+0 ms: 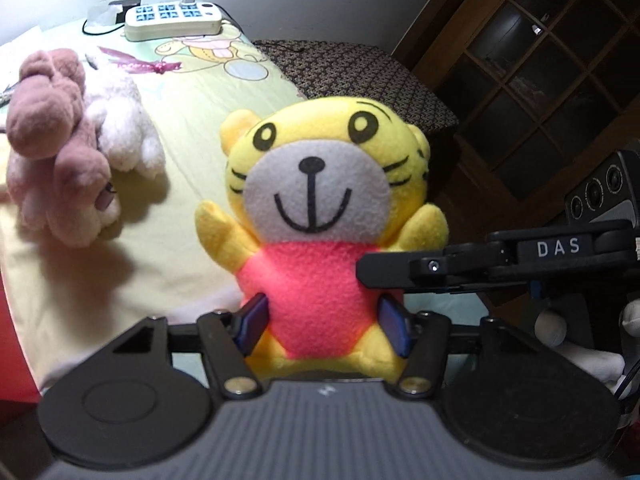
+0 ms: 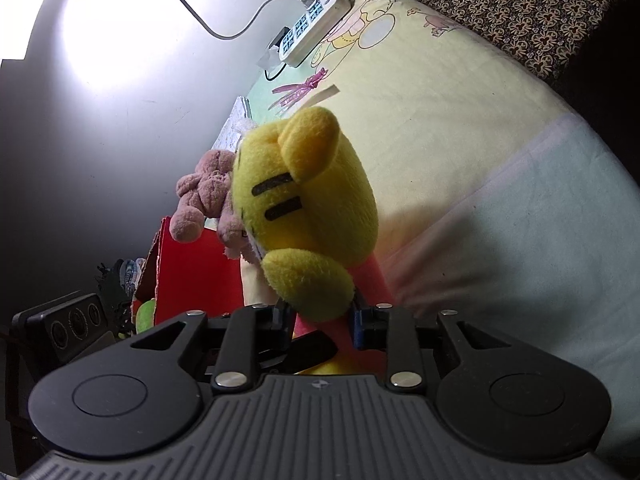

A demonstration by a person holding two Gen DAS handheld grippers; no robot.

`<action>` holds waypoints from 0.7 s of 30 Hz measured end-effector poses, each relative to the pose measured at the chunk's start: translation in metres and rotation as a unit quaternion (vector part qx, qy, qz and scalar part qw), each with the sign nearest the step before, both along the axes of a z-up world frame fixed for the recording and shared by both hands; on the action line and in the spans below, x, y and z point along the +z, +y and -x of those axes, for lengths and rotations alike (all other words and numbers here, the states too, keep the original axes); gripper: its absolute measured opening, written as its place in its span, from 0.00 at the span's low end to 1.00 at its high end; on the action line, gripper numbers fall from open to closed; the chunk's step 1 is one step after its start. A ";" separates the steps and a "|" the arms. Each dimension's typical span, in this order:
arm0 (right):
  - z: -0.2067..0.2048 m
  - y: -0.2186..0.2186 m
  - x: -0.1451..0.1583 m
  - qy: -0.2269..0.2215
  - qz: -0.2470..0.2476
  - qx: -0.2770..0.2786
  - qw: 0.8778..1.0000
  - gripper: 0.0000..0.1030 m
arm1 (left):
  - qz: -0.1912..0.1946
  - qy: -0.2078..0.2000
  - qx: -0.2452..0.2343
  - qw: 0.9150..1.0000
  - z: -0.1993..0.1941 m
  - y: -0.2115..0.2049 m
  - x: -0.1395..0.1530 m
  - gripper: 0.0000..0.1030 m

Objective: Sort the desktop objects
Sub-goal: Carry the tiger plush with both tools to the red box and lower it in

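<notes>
One yellow tiger plush (image 1: 316,216), two grippers, one pink plush (image 1: 60,152).

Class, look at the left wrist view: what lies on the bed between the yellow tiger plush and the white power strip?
Only bare cartoon-print sheet lies between the tiger plush and the power strip, as the left wrist view shows.

Looks like somebody's bedroom at home: a bed with a cartoon-print sheet (image 1: 192,92), plush toys (image 1: 60,148) lying on it, a power strip (image 1: 174,20) by the white wall, and a dark wooden glass-door cabinet (image 1: 540,60) alongside.
</notes>
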State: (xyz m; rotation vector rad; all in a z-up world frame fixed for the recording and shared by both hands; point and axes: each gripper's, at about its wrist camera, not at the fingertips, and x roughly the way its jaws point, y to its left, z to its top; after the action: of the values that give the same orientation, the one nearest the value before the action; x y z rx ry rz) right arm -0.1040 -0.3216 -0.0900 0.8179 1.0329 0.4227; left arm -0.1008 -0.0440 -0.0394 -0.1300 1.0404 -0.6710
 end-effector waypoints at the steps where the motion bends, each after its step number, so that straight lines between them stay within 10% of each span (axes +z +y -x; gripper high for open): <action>1: 0.004 0.003 0.003 -0.003 0.000 0.001 1.000 0.27 | 0.002 -0.004 -0.003 1.000 0.004 0.006 0.004 0.58; 21: 0.044 0.132 0.106 -0.150 0.018 0.029 0.988 0.26 | 0.040 -0.139 0.036 0.989 0.044 0.164 0.108 0.58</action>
State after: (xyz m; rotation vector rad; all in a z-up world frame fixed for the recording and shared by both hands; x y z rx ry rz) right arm -0.1477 -0.1893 0.0155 0.6703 0.7829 0.5570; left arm -0.1446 0.1200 0.0684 -0.1378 0.7374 -0.6440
